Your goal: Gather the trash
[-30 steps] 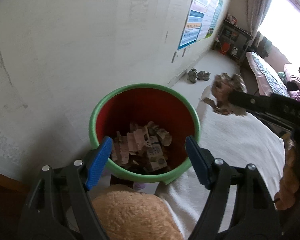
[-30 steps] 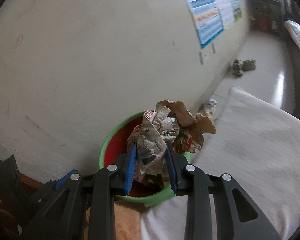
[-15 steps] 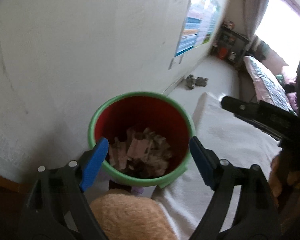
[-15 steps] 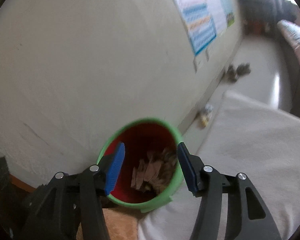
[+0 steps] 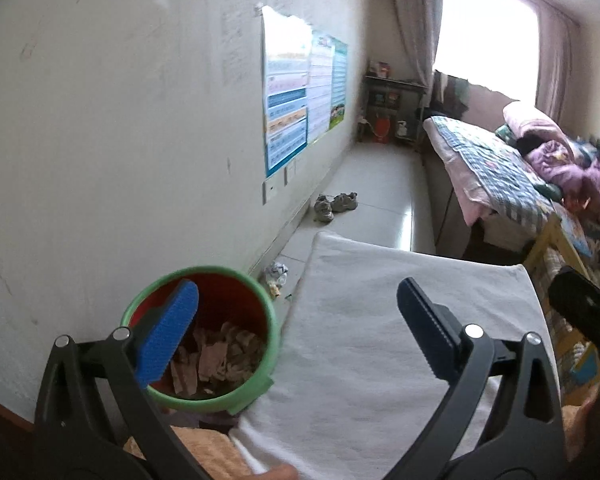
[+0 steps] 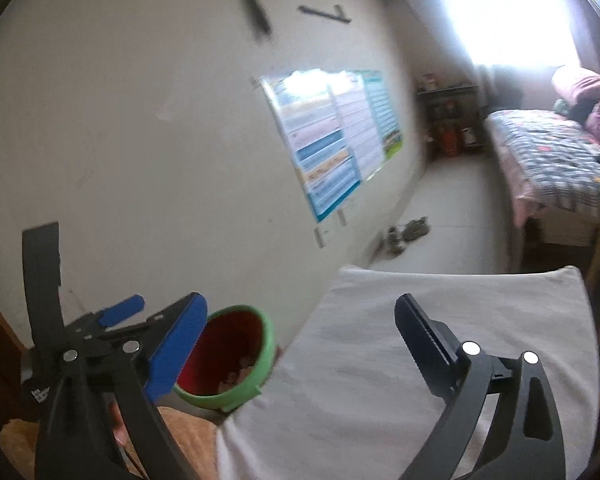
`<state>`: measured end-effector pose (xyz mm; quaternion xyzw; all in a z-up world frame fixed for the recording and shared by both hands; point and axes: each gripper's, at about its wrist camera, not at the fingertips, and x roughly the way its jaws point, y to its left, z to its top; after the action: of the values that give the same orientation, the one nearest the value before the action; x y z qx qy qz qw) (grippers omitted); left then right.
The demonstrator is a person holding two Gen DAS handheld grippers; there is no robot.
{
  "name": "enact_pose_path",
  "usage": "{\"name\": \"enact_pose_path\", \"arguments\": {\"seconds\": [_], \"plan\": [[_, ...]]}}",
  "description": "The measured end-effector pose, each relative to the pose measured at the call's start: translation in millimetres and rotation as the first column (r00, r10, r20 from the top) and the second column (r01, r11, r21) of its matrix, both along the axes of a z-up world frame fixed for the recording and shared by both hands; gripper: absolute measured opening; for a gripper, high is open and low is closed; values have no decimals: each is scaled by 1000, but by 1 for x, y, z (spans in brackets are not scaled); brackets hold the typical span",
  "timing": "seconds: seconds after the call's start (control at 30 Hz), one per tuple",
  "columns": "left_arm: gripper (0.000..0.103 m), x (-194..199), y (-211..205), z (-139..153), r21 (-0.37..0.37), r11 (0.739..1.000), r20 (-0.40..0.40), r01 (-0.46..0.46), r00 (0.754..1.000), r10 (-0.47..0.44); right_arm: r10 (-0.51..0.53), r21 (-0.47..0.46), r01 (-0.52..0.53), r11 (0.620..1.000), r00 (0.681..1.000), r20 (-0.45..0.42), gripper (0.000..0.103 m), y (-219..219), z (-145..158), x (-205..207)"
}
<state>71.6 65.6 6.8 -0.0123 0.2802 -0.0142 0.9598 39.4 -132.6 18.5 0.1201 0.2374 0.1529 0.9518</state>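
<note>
A red bin with a green rim (image 5: 273,332) stands by the wall at the lower left, with torn paper scraps (image 5: 220,354) inside. My left gripper (image 5: 296,292) hangs above the bin's right edge and the white cloth (image 5: 380,320); its jaws are opening wide and nothing is between them. In the right wrist view the bin's rim (image 6: 266,360) sits low behind my left finger. My right gripper (image 6: 300,304) is over the cloth (image 6: 420,320), its jaws opening and empty. A crumpled paper wad (image 5: 276,273) lies on the floor behind the bin.
The wall with posters (image 5: 300,112) runs along the left. A pair of shoes (image 5: 334,204) lies on the tiled floor farther back. A bed (image 5: 500,168) with bedding stands at the right. A peach towel (image 6: 180,436) lies beside the cloth at the near edge.
My right gripper let go of the crumpled paper wad over the bin and opened wide. The left jaws also widened. Both grippers rose and swung right, so the bin slid to the lower left.
</note>
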Motion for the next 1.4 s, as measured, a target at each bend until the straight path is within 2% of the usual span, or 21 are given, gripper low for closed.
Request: {"name": "enact_pose_path", "arguments": {"seconds": [0.13, 0.27, 0.53, 0.93, 1.07, 1.4], "plan": [[98, -9, -19, 13, 12, 1000, 44, -16, 999, 15, -90, -41, 91, 995, 995, 32, 93, -19, 5, -10], [98, -14, -34, 24, 24, 1000, 66, 5, 998, -7, -155, -54, 160, 986, 984, 84, 96, -34, 8, -24], [98, -21, -46, 29, 39, 999, 76, 34, 996, -37, -234, -28, 236, 971, 970, 60, 96, -62, 2, -27], [98, -23, -52, 29, 71, 997, 60, 15, 998, -19, -252, -16, 252, 968, 967, 27, 96, -69, 0, -29], [98, -28, -54, 26, 116, 993, 102, -28, 995, 17, -244, -19, 245, 969, 970, 17, 96, -69, -2, -26], [98, -21, -45, 20, 54, 998, 48, -12, 999, 9, -236, -23, 236, 972, 972, -12, 96, -65, -8, -23]]}}
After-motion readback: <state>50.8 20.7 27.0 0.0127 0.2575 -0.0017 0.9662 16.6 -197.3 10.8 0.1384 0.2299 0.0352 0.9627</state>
